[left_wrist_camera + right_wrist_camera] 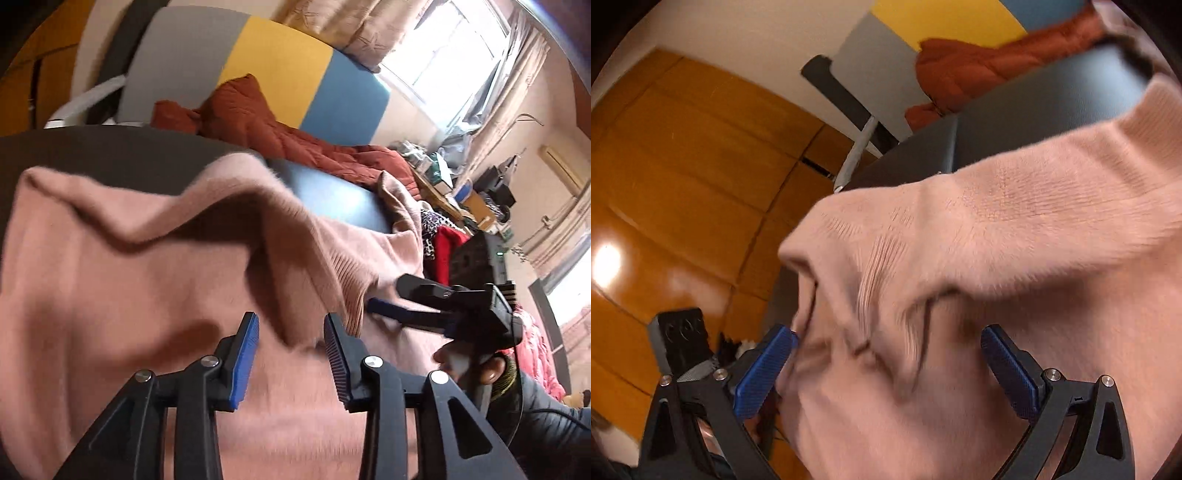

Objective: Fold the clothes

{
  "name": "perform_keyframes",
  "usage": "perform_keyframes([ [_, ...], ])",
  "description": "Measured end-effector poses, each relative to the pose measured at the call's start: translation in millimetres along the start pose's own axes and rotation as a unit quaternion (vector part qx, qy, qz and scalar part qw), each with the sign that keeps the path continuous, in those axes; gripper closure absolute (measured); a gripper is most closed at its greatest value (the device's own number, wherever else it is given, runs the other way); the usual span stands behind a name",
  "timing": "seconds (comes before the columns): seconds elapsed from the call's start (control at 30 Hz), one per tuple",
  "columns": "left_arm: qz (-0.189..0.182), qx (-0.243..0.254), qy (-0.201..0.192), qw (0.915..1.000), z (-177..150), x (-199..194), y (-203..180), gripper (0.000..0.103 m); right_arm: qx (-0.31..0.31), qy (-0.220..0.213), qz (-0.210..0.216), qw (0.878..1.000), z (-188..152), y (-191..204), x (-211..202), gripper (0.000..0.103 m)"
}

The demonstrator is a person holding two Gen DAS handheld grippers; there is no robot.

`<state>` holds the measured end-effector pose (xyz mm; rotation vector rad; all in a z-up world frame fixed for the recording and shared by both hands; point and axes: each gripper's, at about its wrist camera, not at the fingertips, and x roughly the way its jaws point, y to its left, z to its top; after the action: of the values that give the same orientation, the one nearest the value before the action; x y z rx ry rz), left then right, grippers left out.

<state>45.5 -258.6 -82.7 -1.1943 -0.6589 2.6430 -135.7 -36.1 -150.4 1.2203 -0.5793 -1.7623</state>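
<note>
We see the pink sweater (122, 295) spread over the dark table (110, 155), filling most of the left wrist view, with one ribbed edge (343, 280) folded over and lying on top of the rest. In the right wrist view the same sweater (1015, 229) is bunched into a fold in front of us, its ribbed cuff toward the upper right, and part of it hangs over the table's edge (923, 147).

Our left gripper (291, 354) hangs just above the sweater with its blue pads (243, 358) spread apart; a flap of the knit sits between them, but neither pad presses on it. Our right gripper (886, 376) is also spread wide, the sweater's fold lying between the blue pads (761, 373) without being pinched; the left one may be brushing the fabric, though blur keeps us from being sure. From the left wrist view we see that right gripper (391, 295) from the side, close to the ribbed edge, with a hand (476, 365) around its handle.

Beyond the table lies a rust-red quilted jacket (280, 133) in front of a grey, yellow and blue panel (280, 62). Farther right are a bright window (454, 48) with curtains and a cluttered pile of clothes (439, 236). Through the right wrist view the orange wooden floor (683, 177) shows beside the table.
</note>
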Motion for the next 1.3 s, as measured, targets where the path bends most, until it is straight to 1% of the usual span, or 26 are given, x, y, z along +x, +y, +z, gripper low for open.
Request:
perform_keyframes([
  [0.1,-0.039,0.007,0.008,0.9992,23.1,26.4,4.2,0.062,0.001,0.003,0.038,0.999,8.3,-2.3,9.0,0.000],
  [0.17,-0.071,0.010,0.011,0.9974,35.4,37.4,5.7,0.062,-0.003,0.022,0.064,0.998,11.3,-0.9,14.0,0.000],
  [0.23,-0.108,0.013,0.014,0.9939,50.8,49.2,6.4,0.062,-0.009,0.038,0.082,0.996,20.9,0.5,20.1,0.000],
  [0.3,-0.147,0.007,0.006,0.9892,74.0,59.3,7.9,0.062,-0.008,0.045,0.107,0.993,36.0,-0.3,22.9,0.000],
  [0.33,-0.154,-0.001,-0.003,0.9881,85.9,66.4,6.4,0.062,-0.008,0.032,0.113,0.993,49.3,-1.1,19.9,0.000],
  [0.37,-0.158,-0.011,-0.019,0.9872,106.7,71.4,9.1,0.062,-0.006,0.016,0.117,0.993,62.2,-2.3,16.7,0.000],
  [0.4,-0.153,-0.028,-0.038,0.9870,124.5,73.7,12.8,0.062,0.000,-0.013,0.120,0.993,75.8,-5.6,11.6,0.000],
  [0.43,-0.148,-0.045,-0.057,0.9863,141.6,75.7,16.6,0.062,0.013,-0.050,0.125,0.991,93.1,-11.3,2.2,0.000],
  [0.47,-0.141,-0.061,-0.073,0.9855,151.6,75.5,21.5,0.062,0.035,-0.084,0.128,0.988,107.9,-19.7,-6.8,0.000],
  [0.53,-0.113,-0.094,-0.101,0.9841,172.6,75.8,33.3,0.062,0.098,-0.150,0.132,0.975,132.4,-42.3,-25.4,0.000],
  [0.57,-0.099,-0.110,-0.113,0.9826,182.1,75.7,39.0,0.062,0.122,-0.169,0.134,0.969,138.8,-53.2,-33.2,0.000],
  [0.6,-0.086,-0.117,-0.116,0.9826,181.8,73.3,43.6,0.061,0.147,-0.180,0.133,0.964,142.1,-64.0,-40.8,0.000],
  [0.67,-0.061,-0.129,-0.121,0.9824,180.7,68.3,52.6,0.061,0.166,-0.185,0.131,0.960,139.6,-74.2,-52.2,0.000],
  [0.7,-0.041,-0.125,-0.123,0.9836,173.4,63.5,54.9,0.061,0.158,-0.188,0.127,0.961,136.5,-74.0,-54.6,0.000],
  [0.77,-0.020,-0.121,-0.119,0.9853,157.4,55.9,59.4,0.061,0.139,-0.193,0.117,0.964,128.6,-71.0,-62.7,0.000],
  [0.83,0.006,-0.114,-0.104,0.9880,136.4,47.8,62.4,0.061,0.122,-0.172,0.109,0.972,120.3,-66.4,-63.2,0.000],
  [0.93,0.044,-0.102,-0.083,0.9904,102.8,34.3,68.2,0.061,0.082,-0.112,0.075,0.988,104.9,-51.6,-50.3,0.000],
  [1.0,0.068,-0.104,-0.080,0.9889,80.4,16.2,71.8,0.061,0.036,-0.062,0.044,0.996,84.4,-35.8,-38.5,0.000],
  [1.03,0.078,-0.112,-0.083,0.9871,71.8,5.4,75.4,0.061,0.011,-0.037,0.028,0.999,73.4,-27.3,-32.4,0.000],
  [1.07,0.088,-0.120,-0.087,0.9850,63.1,-6.1,79.2,0.061,-0.014,-0.015,0.011,1.000,63.4,-18.8,-25.8,0.000],
  [1.13,0.109,-0.146,-0.100,0.9781,45.7,-35.6,93.7,0.061,-0.063,0.030,-0.020,0.997,38.5,-5.3,-16.2,0.000],
  [1.2,0.152,-0.172,-0.101,0.9680,30.0,-65.6,105.3,0.061,-0.101,0.073,-0.058,0.991,15.0,1.5,-4.3,0.000],
  [1.23,0.172,-0.180,-0.098,0.9635,23.1,-75.8,110.5,0.062,-0.115,0.079,-0.073,0.988,8.9,3.6,-1.5,0.000],
  [1.3,0.209,-0.202,-0.092,0.9525,5.1,-97.5,118.7,0.063,-0.145,0.067,-0.095,0.982,-1.7,8.1,-0.6,0.000],
])
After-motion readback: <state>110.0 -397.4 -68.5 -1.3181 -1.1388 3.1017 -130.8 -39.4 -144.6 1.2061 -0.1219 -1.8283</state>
